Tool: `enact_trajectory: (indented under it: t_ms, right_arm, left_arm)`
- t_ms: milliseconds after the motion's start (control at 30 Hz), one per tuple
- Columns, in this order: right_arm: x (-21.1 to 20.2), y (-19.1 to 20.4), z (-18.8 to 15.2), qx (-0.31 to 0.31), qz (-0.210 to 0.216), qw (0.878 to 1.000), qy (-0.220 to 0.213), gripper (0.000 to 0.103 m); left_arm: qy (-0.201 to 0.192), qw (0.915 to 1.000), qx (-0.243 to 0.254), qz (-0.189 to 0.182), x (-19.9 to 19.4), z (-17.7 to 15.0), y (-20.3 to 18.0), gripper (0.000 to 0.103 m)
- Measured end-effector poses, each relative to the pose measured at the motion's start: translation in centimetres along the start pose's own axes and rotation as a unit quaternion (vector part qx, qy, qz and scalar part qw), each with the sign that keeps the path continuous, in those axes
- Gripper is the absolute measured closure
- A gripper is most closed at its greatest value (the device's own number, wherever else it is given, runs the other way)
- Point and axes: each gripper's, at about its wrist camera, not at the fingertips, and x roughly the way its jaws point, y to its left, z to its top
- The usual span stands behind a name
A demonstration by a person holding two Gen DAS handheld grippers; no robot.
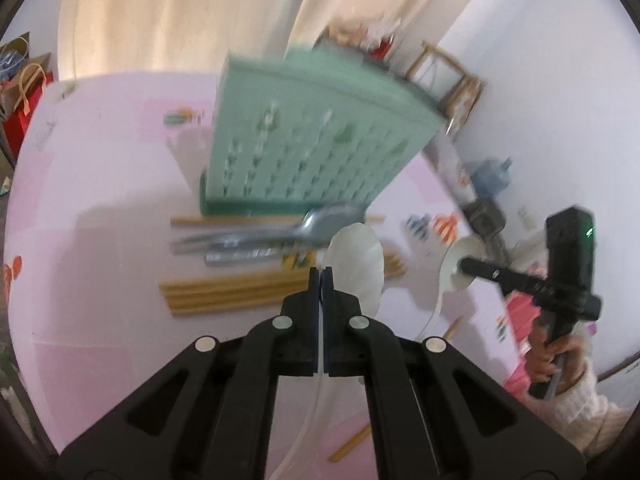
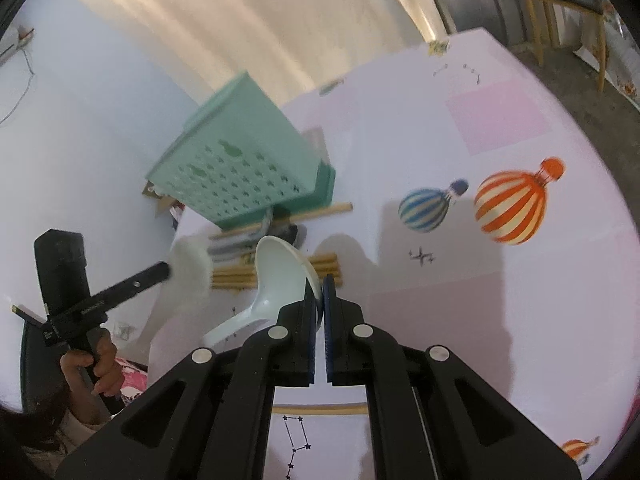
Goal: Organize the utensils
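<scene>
My left gripper (image 1: 321, 272) is shut on the handle of a white ceramic spoon (image 1: 354, 264); its bowl sticks out past the fingertips. My right gripper (image 2: 319, 282) is shut on the rim of a second white spoon (image 2: 286, 268), whose handle hangs down to the left. Each view shows the other gripper: the right gripper (image 1: 466, 267) with its spoon, the left gripper (image 2: 168, 270) with a blurred white spoon. Beyond stands a mint-green perforated utensil basket (image 1: 312, 136) (image 2: 244, 164). In front of it lie metal spoons (image 1: 260, 236) (image 2: 256, 236) and a bundle of wooden chopsticks (image 1: 240, 292) (image 2: 276, 268).
The table wears a pink cloth printed with balloons (image 2: 510, 200). Loose chopsticks lie near me (image 1: 352, 444) (image 2: 320, 410). A wooden chair (image 2: 560, 12) stands past the far table edge, a blue water jug (image 1: 490, 172) on the floor, paper bags (image 1: 24, 80) at far left.
</scene>
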Motion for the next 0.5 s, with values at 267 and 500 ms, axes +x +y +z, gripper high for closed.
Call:
enact_trajectory:
  t_ms: [267,500]
  right_arm:
    - [-4.3,1.4,3.8,0.006,0.016,0.998,-0.058,0.099]
    - [-8.3,6.3,12.8,-0.082,-0.038,0.989,-0.114,0.099]
  left_arm:
    - [-0.068,0.997,-0.021,-0.029,-3.7,1.2,-0.8,0.103]
    - [-0.07,0.9929,-0.07,-0.066,-4.1,1.2,0.7,0.103]
